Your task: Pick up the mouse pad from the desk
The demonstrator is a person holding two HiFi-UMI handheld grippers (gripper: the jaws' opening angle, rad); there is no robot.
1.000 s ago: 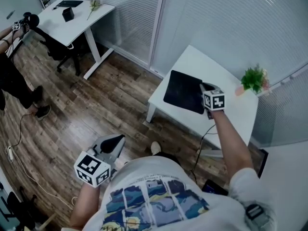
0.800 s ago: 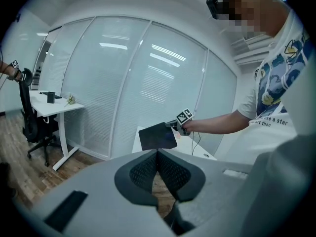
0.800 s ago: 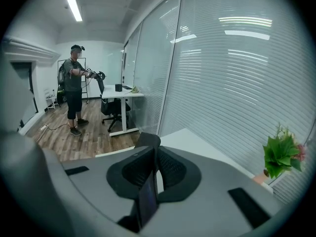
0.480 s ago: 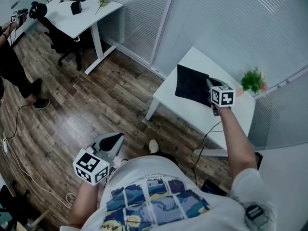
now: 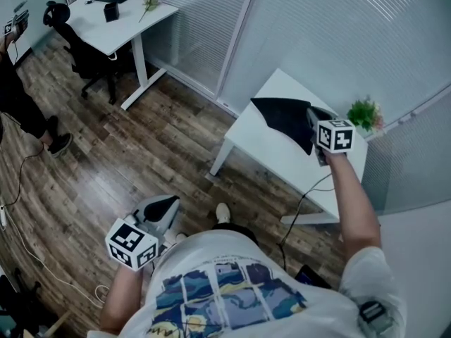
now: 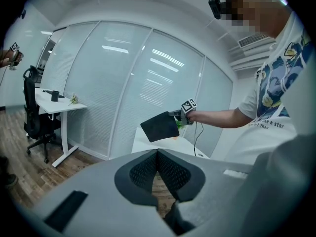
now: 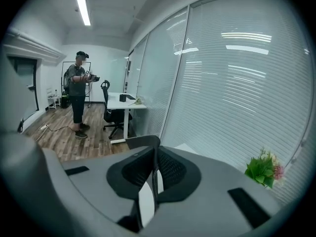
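Observation:
The black mouse pad [image 5: 285,115] hangs tilted in the air above the small white desk [image 5: 282,162], held by one edge. My right gripper [image 5: 311,122] is shut on that edge; in the right gripper view the thin pad [image 7: 143,142] runs edge-on between the closed pads. From the left gripper view the lifted mouse pad [image 6: 160,126] and the right gripper [image 6: 178,116] show well ahead, over the desk [image 6: 148,143]. My left gripper [image 5: 165,207] hangs low beside my body, far from the desk, its jaws together and empty.
A small green potted plant [image 5: 366,113] stands at the desk's far corner by the blinded glass wall [image 5: 338,41]. A cable [image 5: 310,196] drops from the desk. Farther left are a second white desk [image 5: 120,13], an office chair [image 5: 81,58] and another person [image 5: 14,97].
The right gripper has risen with the mouse pad, which left the desk top and now hangs tilted in the air. The left gripper drifted slightly.

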